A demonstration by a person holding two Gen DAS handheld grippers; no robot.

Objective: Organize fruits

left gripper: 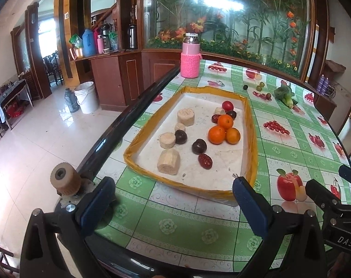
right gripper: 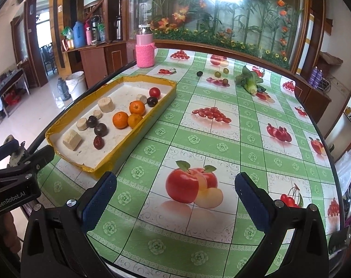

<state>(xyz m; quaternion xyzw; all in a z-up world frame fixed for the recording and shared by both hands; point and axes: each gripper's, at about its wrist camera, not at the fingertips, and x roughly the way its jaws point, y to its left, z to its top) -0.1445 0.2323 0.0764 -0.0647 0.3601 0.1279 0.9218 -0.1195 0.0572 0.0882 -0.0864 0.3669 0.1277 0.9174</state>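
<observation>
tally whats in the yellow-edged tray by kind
oranges: 3
tomato: 1
dark round fruits: 3
red dates: 2
beige cut chunks: 5
total: 14

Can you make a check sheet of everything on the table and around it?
Surface: round table under a green fruit-print cloth.
Job's things: tray holding three oranges, a tomato, dark round fruits, red dates, pale cut chunks; small fruits loose on the cloth.
Clutter: leafy vegetable, pink flask.
Grippers: left gripper and right gripper open, empty.
Cables: nothing seen.
Surroundings: flower panel, white bucket, cabinets.
</observation>
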